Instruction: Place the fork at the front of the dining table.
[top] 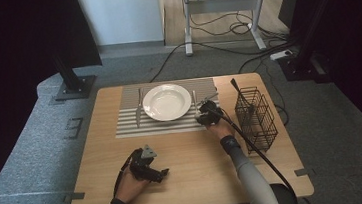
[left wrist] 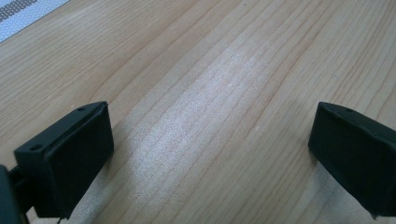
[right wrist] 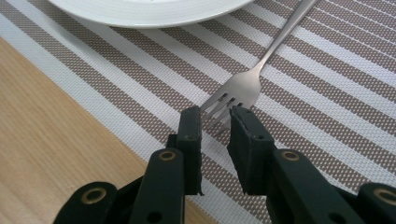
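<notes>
Right gripper: seen closest in the right gripper view, its jaws narrowed around the tines of the fork, with a thin gap left at each side; no firm pinch can be confirmed.
Fork: laid flat on the striped placemat, just right of the plate, tines toward the person and handle running away along the plate's rim.
Step in hand: judged to be the pickup of the fork by its tine end.
How it is done well: the jaws should be kept low against the mat and centred across the tines, so that the thin metal is caught squarely and not pushed sideways; the lift should be started only once both pads are pressed on.
Risk: a flat fork may be tipped or slid if only one pad is met first.
Plate: white, set in the middle of the placemat.
Knife: laid left of the plate.
Wire basket: stood well right of the plate.
Left gripper: held well in front of the plate over bare table, jaws spread wide, nothing between them.
</notes>
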Demonstrator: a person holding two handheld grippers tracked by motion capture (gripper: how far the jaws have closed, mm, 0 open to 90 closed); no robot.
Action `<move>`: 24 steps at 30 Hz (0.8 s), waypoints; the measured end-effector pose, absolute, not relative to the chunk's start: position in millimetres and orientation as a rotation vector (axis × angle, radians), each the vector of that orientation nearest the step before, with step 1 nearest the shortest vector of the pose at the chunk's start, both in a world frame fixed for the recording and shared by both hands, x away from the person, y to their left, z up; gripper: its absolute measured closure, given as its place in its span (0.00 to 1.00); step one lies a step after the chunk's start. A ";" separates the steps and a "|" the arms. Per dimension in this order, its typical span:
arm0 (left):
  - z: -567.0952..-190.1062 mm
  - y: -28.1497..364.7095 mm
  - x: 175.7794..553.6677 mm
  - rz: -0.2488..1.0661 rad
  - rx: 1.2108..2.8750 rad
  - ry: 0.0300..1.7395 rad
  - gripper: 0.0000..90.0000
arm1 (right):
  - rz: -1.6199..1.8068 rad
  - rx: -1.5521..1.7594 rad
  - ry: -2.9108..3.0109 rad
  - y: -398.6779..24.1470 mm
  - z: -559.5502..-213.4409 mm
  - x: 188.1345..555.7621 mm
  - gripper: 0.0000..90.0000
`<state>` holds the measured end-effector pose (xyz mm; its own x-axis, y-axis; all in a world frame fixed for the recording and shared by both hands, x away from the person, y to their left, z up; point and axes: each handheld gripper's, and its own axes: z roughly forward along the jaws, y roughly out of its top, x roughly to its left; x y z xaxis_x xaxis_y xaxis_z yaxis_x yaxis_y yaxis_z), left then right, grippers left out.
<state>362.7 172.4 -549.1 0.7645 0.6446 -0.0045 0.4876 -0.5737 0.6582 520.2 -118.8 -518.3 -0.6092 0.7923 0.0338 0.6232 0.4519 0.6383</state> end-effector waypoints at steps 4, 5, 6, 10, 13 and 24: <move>-549.1 172.4 362.8 0.311 2.298 0.842 0.00 | 0.894 1.225 2.421 -120.0 -518.3 523.1 0.81; -549.1 172.4 362.8 0.311 2.298 0.842 0.00 | 0.893 1.232 2.420 -120.5 -518.3 523.9 0.81; -549.1 172.4 362.8 0.311 2.299 0.843 0.00 | 0.892 1.232 2.418 -120.7 -518.3 524.4 0.81; -549.1 172.4 362.8 0.311 2.299 0.842 0.00 | 0.893 1.239 2.405 -121.9 -517.5 525.2 0.72; -549.1 172.4 362.8 0.311 2.298 0.843 0.00 | 0.906 1.231 2.399 -123.0 -513.5 523.8 0.58; -549.2 172.3 362.6 0.310 2.296 0.847 0.00 | 0.938 1.106 2.410 -118.5 -491.0 499.7 0.24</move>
